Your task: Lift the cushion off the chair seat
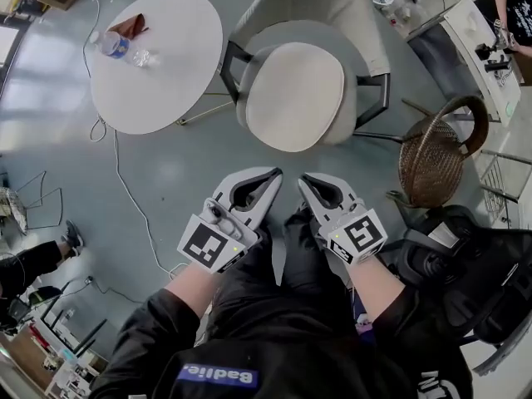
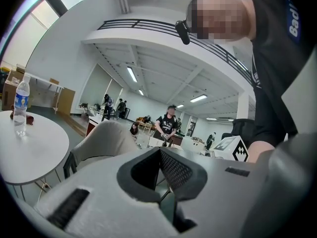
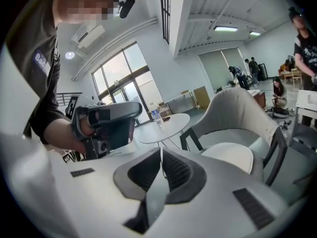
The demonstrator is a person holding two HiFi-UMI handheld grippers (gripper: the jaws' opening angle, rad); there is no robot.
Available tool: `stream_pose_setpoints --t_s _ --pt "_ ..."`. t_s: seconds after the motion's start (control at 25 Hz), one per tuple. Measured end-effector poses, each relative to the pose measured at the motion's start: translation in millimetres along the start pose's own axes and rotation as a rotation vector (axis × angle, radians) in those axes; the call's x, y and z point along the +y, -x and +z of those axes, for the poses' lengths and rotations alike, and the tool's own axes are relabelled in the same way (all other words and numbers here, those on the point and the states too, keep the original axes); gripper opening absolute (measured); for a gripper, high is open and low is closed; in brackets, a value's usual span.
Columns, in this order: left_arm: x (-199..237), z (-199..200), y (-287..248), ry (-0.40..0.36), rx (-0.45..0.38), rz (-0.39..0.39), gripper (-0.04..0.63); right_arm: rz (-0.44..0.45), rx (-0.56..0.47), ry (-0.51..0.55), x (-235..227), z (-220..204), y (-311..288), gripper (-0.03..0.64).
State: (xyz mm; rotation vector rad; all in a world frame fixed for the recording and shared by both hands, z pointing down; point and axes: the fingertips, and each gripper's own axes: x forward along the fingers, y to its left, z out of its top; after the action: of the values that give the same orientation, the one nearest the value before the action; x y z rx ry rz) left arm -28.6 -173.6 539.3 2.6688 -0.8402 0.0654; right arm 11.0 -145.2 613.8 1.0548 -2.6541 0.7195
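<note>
Two grippers hang low in front of the person, side by side and near each other, well short of the chair [image 1: 332,11]. The left gripper [image 1: 273,175] has its fingers clenched, tips meeting, with nothing gripped; the right gripper [image 1: 306,181] is likewise clenched on nothing, its tips pressed together in its own view. Both point toward the chair, a pale shell seat on dark legs, and neither touches it. The cushion [image 1: 295,96], a cream rounded pad, lies flat on the chair seat and fills most of it, with both grippers well apart from it. Left of the chair in the head view stands a round white counter [image 1: 170,86], carrying an upright clear water bottle [image 1: 112,45] with a blue label and a small brown thing [image 1: 131,27] near it. A white cable [image 1: 133,202] trails over the grey floor [image 1: 50,140] below the counter. Right of the chair sits a woven wicker basket [image 1: 432,160]. Other people stand far back in the hall in both gripper views
</note>
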Motion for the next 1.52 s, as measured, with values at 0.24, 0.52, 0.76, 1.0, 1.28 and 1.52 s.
stream_pose_setpoints --t_s 0.24,0.52,0.76,1.0,1.28,1.52 --pt "9 -27 -11 0.034 0.006 -0.016 0.015 -0.022 0.055 0.029 -22 -49 -15 0.031" --pt "15 -55 -17 0.048 0.042 -0.048 0.015 -0.035 0.089 -0.015 -45 -100 -39 0.031" --pt "26 -79 -13 0.054 0.089 -0.044 0.015 -0.09 0.141 -0.125 -73 -156 -54 0.035" --pt "29 -98 -8 0.046 0.122 -0.058 0.015 -0.136 0.177 -0.223 -96 -206 -68 0.106" --pt "34 -116 3 0.052 0.143 -0.055 0.015 -0.18 0.193 -0.448 -125 -259 -84 0.168" --pt "37 -140 12 0.069 0.161 -0.05 0.015 -0.163 0.157 -0.59 -137 -282 -98 0.195"
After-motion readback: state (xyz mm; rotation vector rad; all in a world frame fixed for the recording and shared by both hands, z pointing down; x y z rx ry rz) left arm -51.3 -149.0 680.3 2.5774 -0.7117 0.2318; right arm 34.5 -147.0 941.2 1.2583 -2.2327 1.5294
